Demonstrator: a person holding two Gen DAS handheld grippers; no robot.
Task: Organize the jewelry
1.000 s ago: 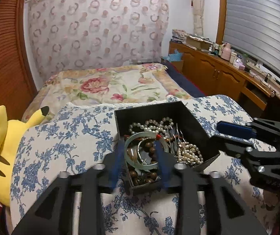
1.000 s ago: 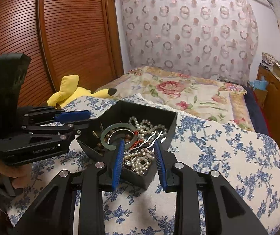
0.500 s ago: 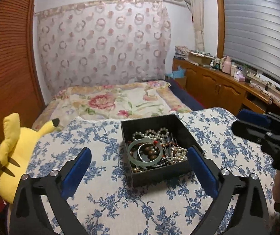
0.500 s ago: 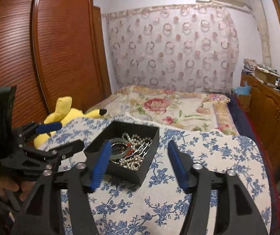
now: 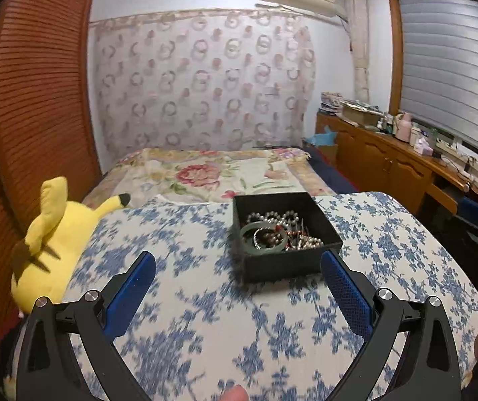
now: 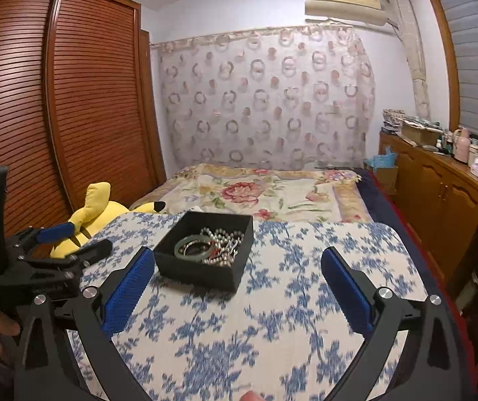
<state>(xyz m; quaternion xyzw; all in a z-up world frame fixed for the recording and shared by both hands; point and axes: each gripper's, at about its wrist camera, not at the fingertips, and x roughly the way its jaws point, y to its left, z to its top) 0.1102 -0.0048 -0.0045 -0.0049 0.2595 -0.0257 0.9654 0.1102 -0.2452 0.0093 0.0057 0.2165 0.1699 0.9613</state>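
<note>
A black open box (image 5: pixel 315 215) (image 6: pixel 202 275) stands on the blue-flowered cloth (image 5: pixel 205 304) (image 6: pixel 272 300). It holds a green bangle (image 5: pixel 244 234) (image 6: pixel 190 245), pearl strings (image 5: pixel 274 215) (image 6: pixel 222 234) and dark beads. My left gripper (image 5: pixel 237 292) is wide open and empty, pulled back from the box. My right gripper (image 6: pixel 237 287) is wide open and empty, also short of the box. The left gripper also shows at the left of the right wrist view (image 6: pixel 68 244), open.
A yellow plush toy (image 5: pixel 51 234) (image 6: pixel 98 210) lies at the cloth's left edge. A bed with a flowered cover (image 5: pixel 212 173) (image 6: pixel 255 190) lies beyond. A wooden wardrobe (image 6: pixel 55 117) stands left, a wooden counter (image 5: pixel 389 157) (image 6: pixel 439 180) with bottles right.
Both grippers have opened wide and drawn back and up from the box. The jewelry stays in the box.
</note>
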